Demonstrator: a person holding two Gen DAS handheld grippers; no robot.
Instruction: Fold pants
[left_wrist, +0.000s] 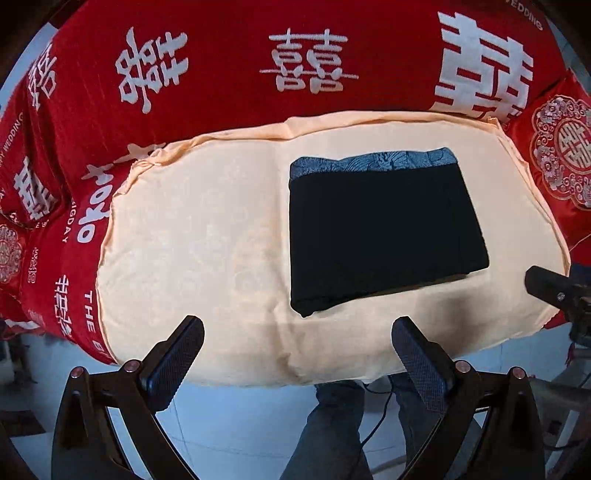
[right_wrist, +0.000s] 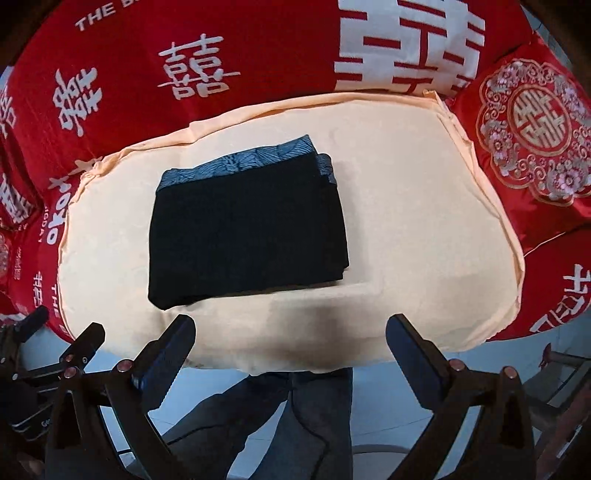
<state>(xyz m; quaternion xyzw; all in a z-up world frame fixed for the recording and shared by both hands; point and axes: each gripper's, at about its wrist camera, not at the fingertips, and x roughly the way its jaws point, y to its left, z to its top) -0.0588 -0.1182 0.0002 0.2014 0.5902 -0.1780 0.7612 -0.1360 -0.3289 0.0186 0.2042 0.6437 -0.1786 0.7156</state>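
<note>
Pants, black fabric folded into a compact rectangle with a blue-grey patterned waistband on the far edge, lie flat on the peach-coloured cushioned pad, right of its centre in the left wrist view. Fold looks finished or nearly so.

Left gripper and right gripper both hover at the pad's near edge, jaws spread wide, holding nothing, clear of the cloth.

Risks, as judgement: near left corner of the stack bulges, layers slightly offset at the right edge, so another pinch could drag only the top layer and undo the fold; soft pad could let a finger snag the cover.

Writing: red printed bedding shows white double-happiness characters, "THE B…", "…IGDAY", "…EDDING". Red embroidered pillow carries the same character in a floral medallion.
</note>
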